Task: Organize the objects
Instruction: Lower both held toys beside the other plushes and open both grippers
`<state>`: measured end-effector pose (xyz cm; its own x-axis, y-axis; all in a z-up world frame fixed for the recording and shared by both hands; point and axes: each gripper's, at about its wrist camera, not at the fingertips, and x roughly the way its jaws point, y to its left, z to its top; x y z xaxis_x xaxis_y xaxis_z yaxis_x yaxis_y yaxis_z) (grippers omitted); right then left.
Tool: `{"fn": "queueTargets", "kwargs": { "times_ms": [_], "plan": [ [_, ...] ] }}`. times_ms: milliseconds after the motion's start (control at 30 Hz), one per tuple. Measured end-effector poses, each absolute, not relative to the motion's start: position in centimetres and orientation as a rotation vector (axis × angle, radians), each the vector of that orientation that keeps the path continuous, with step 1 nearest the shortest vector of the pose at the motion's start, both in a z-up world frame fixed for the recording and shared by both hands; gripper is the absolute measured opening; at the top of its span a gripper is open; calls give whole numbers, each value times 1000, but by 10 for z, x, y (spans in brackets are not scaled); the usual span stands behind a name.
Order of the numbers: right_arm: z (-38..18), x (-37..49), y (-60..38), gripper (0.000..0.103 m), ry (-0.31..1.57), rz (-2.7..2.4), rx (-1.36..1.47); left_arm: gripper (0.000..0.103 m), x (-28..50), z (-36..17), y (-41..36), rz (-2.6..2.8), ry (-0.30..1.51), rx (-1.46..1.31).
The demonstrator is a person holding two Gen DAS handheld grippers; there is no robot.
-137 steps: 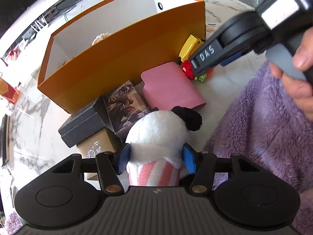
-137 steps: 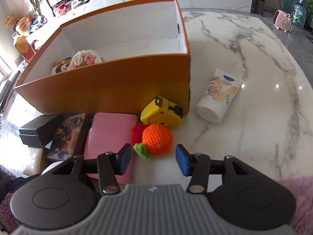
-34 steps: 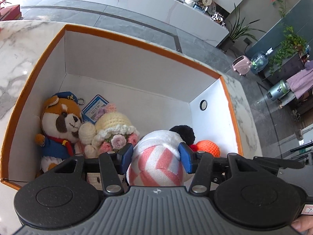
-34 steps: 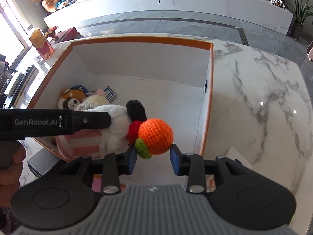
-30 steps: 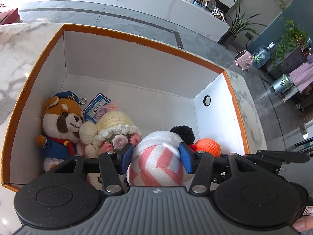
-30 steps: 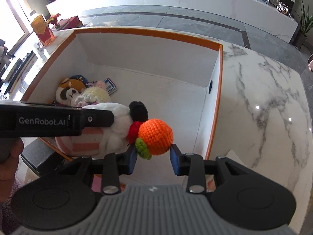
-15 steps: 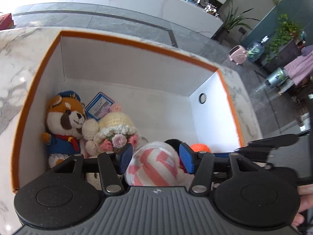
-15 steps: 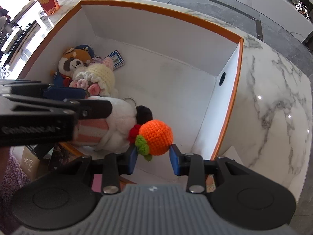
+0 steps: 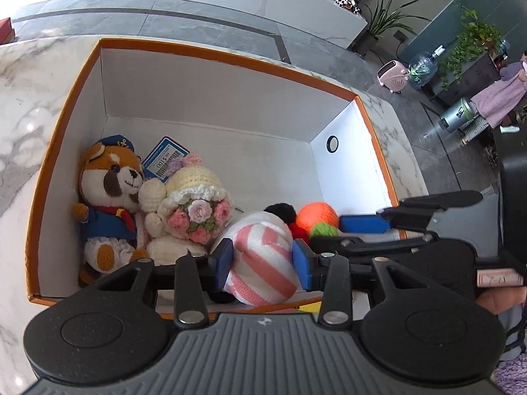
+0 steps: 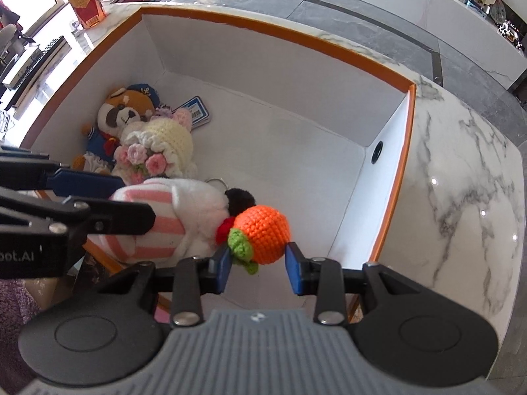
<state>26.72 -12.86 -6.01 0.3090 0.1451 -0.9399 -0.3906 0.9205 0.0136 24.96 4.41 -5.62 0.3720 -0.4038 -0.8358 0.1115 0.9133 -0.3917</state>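
An orange box [image 9: 230,61] with white inside walls stands open on the marble table. My left gripper [image 9: 262,265] hangs over its near side. Its jaws are closing with the pink-striped panda plush [image 9: 260,230] between them, and the pads press on its striped body. To the plush's right, my right gripper [image 10: 258,271] is shut on the orange crochet fruit [image 10: 263,233], which touches the plush [image 10: 194,210] beside its black ear. Both toys hang inside the box [image 10: 280,33], near its front wall.
A red panda plush [image 9: 108,194], a crochet doll with flowers [image 9: 194,204] and a blue tag [image 9: 166,159] lie in the box's left end. Its right half shows bare white floor [image 10: 296,151]. Marble table [image 10: 461,197] surrounds the box. A hand [image 9: 500,299] holds the right gripper.
Both grippers came from the table to above the box with their toys. Over the last half second the left jaws narrowed on the plush, and both views tilted further down into the box.
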Motion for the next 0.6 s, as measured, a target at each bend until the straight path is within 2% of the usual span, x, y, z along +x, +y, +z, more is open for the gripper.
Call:
{"fn": "queueTargets", "kwargs": {
  "times_ms": [133,267,333,367,400,600],
  "plan": [
    [-60,275,-127,37,1181,350,-214,48,252,-57,40,-342,1165,-287],
    [-59,278,-125,36,1207,344,-239,66,272,-70,41,-370,1285,-343],
    [-58,277,-127,32,1211,339,-256,70,280,-79,38,-392,1335,-349],
    [-59,275,-129,30,1216,343,-254,70,284,-82,36,-384,1350,-347],
    [-59,274,-131,16,1225,351,-245,70,287,-83,33,-382,1359,-333],
    [-61,268,-134,15,1245,363,-256,59,280,-78,27,-399,1276,-295]
  ]
}}
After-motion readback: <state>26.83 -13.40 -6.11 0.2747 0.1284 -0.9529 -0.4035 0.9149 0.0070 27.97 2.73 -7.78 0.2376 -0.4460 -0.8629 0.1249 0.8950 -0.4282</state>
